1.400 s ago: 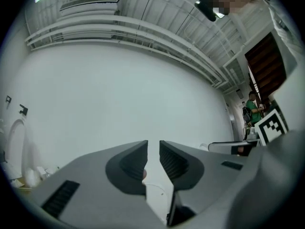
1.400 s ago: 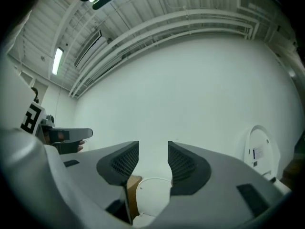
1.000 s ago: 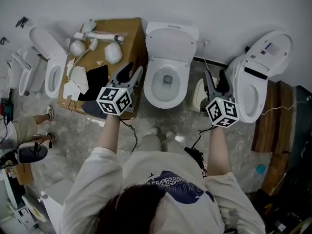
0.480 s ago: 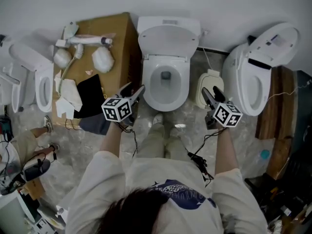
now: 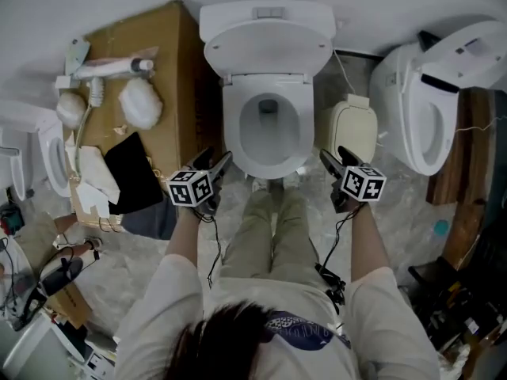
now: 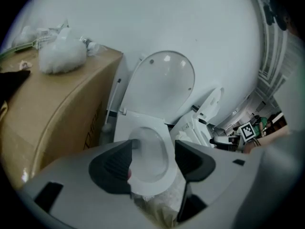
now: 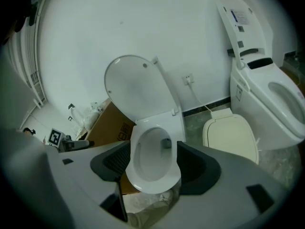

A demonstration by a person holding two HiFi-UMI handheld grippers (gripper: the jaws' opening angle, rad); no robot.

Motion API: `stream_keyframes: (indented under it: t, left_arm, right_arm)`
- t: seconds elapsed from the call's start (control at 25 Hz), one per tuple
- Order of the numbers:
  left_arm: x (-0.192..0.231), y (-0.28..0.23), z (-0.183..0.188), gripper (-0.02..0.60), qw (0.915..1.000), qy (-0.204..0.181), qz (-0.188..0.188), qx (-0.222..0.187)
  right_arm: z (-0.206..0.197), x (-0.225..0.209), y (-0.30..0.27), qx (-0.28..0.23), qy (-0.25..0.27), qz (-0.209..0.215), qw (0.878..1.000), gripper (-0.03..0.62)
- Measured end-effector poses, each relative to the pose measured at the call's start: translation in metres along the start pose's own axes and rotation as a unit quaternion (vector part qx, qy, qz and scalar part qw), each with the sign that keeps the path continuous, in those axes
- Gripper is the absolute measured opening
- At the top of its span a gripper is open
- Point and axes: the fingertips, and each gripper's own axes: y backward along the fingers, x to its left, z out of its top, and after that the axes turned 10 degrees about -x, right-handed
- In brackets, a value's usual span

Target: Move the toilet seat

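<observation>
The white toilet stands in the middle against the wall, its lid raised against the tank. I cannot tell whether the seat ring is up with it. My left gripper hovers at the bowl's front left and my right gripper at its front right. Neither touches the toilet. In the left gripper view, my left gripper frames the bowl between opening jaws that hold nothing. My right gripper is open, with the bowl far beyond its jaws and the lid upright behind.
A cardboard box with white wads and a black sheet stands left of the toilet. A small white lidded bin sits on its right, and another toilet further right. My legs are in front of the bowl. Wooden planks lie at the far right.
The person has stepped in front of the middle toilet. My left gripper came off the box area to the bowl's front left, and the right one came from the right toilet to its front right.
</observation>
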Motion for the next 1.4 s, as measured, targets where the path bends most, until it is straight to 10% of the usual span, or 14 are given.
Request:
stream_keyframes:
  t: [0.6,1.4]
  left_arm:
    - [0.115,-0.096,-0.126,0.278,0.9937,0.054,0.075,0.064]
    - [0.127,-0.145,-0.167,0.284,0.9915,0.068,0.039,0.104]
  right_arm:
    - [-0.118,-0.080,-0.125,0.105,0.006,0.018,0.994,0.314]
    - [-0.160,-0.103,-0.159,0.123,-0.047,0.018,0.991,0.308]
